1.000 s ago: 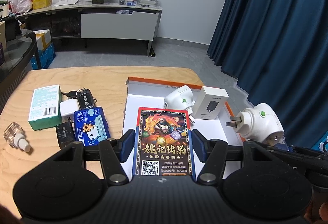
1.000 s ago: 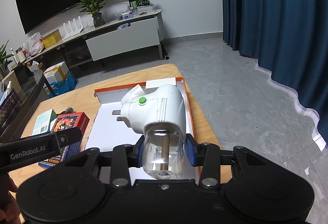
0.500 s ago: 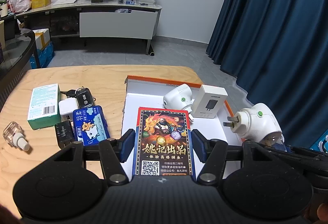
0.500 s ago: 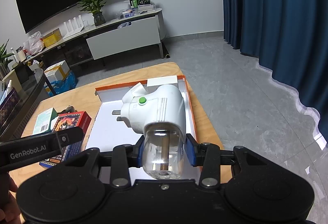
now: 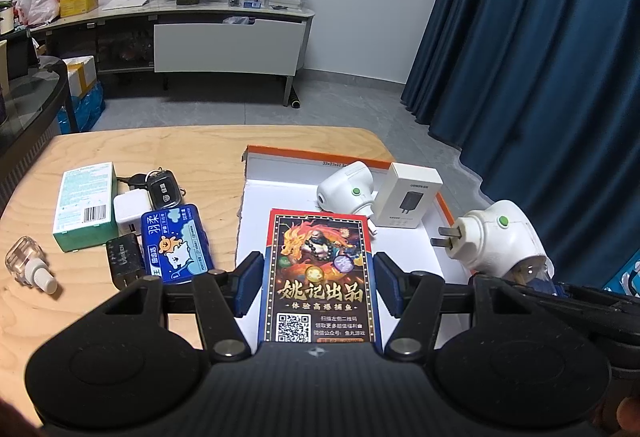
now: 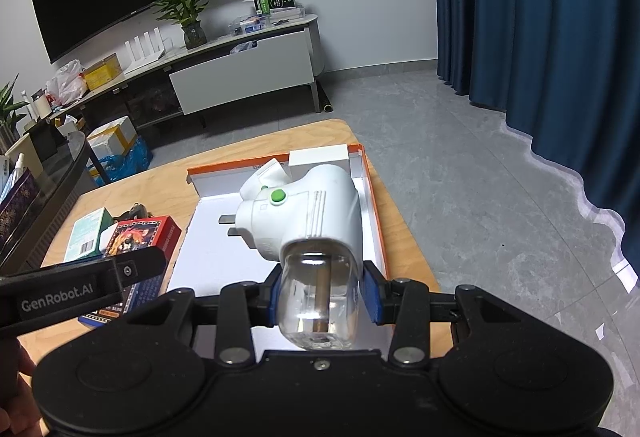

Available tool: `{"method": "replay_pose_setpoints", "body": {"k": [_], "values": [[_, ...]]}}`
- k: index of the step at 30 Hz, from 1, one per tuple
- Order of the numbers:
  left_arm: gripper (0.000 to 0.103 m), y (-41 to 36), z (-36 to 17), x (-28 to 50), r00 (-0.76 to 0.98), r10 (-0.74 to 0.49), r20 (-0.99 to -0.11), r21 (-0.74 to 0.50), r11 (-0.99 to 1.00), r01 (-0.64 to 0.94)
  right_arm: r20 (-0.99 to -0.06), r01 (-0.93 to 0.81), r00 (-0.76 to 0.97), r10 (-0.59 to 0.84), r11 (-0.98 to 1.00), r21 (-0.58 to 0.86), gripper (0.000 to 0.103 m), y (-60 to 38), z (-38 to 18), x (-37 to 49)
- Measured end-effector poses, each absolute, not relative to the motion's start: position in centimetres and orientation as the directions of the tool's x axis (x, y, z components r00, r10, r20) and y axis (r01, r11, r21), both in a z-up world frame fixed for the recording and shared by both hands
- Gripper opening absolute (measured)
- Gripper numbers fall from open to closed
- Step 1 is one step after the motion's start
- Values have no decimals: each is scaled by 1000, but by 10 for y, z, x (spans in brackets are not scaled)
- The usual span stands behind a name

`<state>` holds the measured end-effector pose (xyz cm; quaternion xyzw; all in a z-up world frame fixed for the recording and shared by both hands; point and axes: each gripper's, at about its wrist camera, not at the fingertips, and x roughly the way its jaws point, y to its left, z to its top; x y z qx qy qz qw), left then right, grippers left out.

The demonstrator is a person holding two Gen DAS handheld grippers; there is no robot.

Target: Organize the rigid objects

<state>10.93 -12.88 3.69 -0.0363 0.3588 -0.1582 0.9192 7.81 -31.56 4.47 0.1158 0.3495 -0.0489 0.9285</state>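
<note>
both hands loaded over the tray (image 5: 444, 203); left gripper (image 5: 318, 287) fingers pinching the card box (image 5: 320, 273); right gripper (image 6: 324, 295) fingers clamping the plug-in vaporizer (image 6: 308, 229)'s bottle; next, probably lower both in, beside the white box (image 5: 410, 195)

The worktop (image 5: 200, 149) is pale wood with a matt, visible grain. The card box (image 5: 320, 277) looks like glossy printed cardboard, and the plug-in vaporizer (image 6: 308, 217) is smooth white plastic with a clear, shiny bottle (image 6: 316, 301). The tray (image 5: 280, 205) is matt white cardboard, orange-edged.
</note>
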Motion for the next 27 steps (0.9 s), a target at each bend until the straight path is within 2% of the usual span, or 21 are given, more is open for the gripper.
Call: {"method": "replay_pose_setpoints", "body": {"k": [27], "values": [[60,-128,35,107,689,-319,-650,-178,946,270,-670,169,742,-8,970,176,48,-312,38,78]]}}
